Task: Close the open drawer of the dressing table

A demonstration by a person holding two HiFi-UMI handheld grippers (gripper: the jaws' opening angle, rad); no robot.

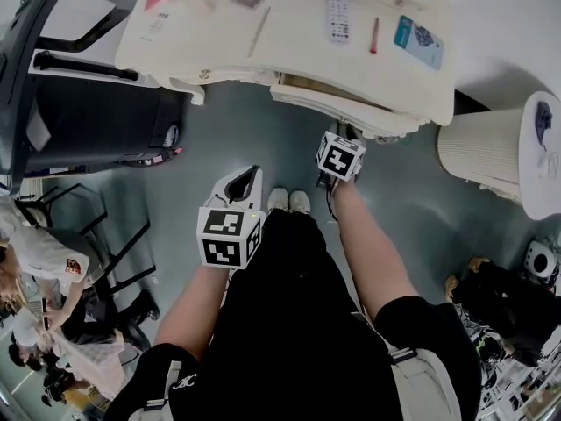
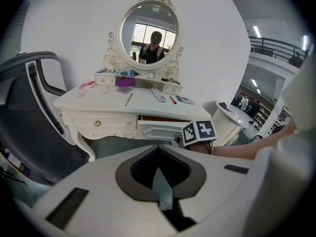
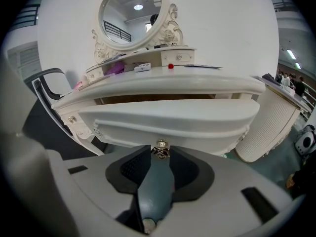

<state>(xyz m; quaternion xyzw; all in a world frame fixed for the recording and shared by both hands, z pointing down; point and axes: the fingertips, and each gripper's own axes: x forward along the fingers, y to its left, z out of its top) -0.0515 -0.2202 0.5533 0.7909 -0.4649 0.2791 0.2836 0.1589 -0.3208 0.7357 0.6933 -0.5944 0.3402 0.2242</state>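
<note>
The dressing table's drawer (image 3: 168, 118) is not yet closed; the right gripper (image 3: 160, 155) sits wide-jawed at its knob (image 3: 161, 150), and the left gripper (image 2: 158, 147) hangs closed and empty.

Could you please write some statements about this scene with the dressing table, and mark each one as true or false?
1. The drawer of the dressing table is open. True.
2. The drawer knob sits between the tips of the right tongs. True.
3. The left tongs hold a remote control. False: nothing is between them, and the remote control lies on the tabletop.
4. The mirror is rectangular. False: it is oval.
</note>
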